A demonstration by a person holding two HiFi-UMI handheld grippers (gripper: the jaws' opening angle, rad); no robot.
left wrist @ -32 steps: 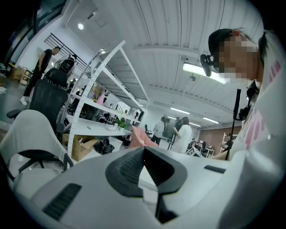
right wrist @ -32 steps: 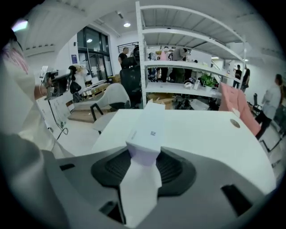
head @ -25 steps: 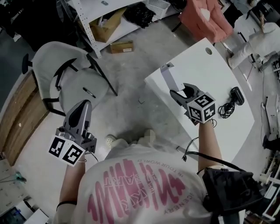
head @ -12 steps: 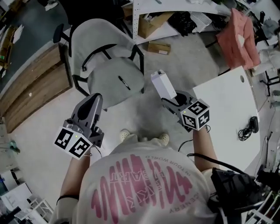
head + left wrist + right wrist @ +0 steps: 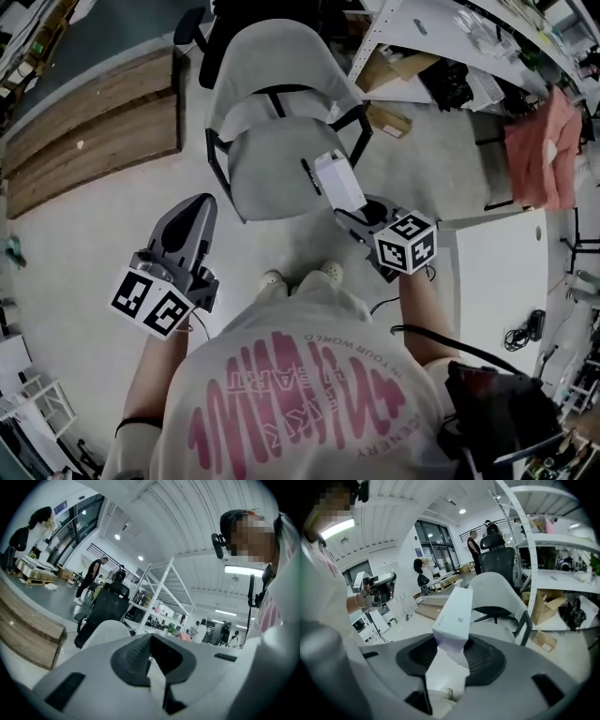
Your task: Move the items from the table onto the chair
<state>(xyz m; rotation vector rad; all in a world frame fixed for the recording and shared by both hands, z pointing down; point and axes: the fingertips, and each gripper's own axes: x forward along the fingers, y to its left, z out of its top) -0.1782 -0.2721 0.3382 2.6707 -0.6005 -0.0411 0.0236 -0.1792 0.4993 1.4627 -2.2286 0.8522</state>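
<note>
Now right gripper [image 5: 354,204] jaws clamp white box [image 5: 339,181] over chair [image 5: 267,159] seat edge; left gripper [image 5: 198,203] jaws closed.

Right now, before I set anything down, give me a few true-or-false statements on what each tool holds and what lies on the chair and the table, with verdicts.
1. The right tool grips a white rectangular box. True.
2. The left tool carries an item too. False: nothing is between its jaws.
3. The seat of the grey chair is bare. False: a slim black pen-like object lies on it.
4. A black cable bundle lies on the white table. True.
</note>
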